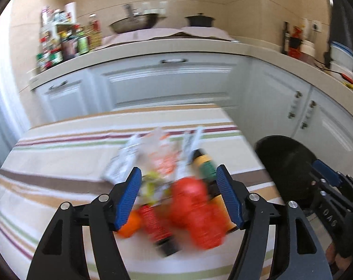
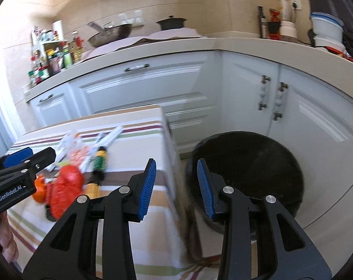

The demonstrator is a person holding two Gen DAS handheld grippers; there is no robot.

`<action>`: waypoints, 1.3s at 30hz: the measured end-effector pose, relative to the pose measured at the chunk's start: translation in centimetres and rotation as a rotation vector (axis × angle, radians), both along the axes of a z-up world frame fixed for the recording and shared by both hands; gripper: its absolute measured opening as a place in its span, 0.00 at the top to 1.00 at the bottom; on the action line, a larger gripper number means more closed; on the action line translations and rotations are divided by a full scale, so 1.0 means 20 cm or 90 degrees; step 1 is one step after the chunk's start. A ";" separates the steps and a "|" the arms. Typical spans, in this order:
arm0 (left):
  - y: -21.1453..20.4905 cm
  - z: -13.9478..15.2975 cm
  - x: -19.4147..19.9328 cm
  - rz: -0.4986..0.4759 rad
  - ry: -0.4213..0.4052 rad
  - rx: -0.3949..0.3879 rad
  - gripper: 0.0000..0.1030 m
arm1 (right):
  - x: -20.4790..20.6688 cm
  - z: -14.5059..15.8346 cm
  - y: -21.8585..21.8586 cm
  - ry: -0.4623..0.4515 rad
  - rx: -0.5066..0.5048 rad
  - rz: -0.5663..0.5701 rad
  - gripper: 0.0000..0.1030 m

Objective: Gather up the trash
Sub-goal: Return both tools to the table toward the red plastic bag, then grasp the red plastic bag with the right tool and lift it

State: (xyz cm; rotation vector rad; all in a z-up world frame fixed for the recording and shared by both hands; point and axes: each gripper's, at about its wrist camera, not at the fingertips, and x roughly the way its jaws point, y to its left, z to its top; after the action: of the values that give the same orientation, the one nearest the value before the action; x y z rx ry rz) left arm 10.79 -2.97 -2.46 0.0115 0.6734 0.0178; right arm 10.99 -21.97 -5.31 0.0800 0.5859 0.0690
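Trash (image 1: 174, 186) is heaped on the striped tablecloth (image 1: 60, 163), toward the cloth's right edge, the one nearest the black bin (image 2: 246, 175). Within the heap a crumpled red wrapper (image 1: 195, 210) is seen at the near side, with a small orange piece (image 1: 129, 226) touching it on the left and a red tube with a dark cap (image 1: 157, 228) between them (the left view is blurred by motion, so finer detail cannot be told). Behind the red wrapper a dark bottle with a green and yellow label (image 2: 100, 161) is laid on the cloth, and pale wrappers and white strips (image 2: 106, 141) are spread beyond it. The left gripper (image 1: 178, 198) is held over the heap with its blue-padded fingers (image 1: 127, 200) spread wide on either side of the red wrapper, nothing clamped. The right gripper (image 2: 176, 186) is held to the right of the heap, at the cloth's hanging edge, its fingers (image 2: 147, 186) also parted and empty, with the bin seen just past them. The bin is set on the floor beside the cloth, before white cabinet doors (image 2: 293, 107).
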 end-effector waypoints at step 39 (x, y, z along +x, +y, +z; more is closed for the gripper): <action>0.83 -0.17 -0.22 0.203 0.048 -0.028 0.35 | 0.07 -0.12 0.80 0.115 -0.080 0.174 0.65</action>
State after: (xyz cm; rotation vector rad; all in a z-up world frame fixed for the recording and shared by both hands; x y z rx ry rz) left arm 6.36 13.60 -5.93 -0.1389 0.7459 0.3110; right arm 12.33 -5.99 -7.78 -0.1168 0.7775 0.2922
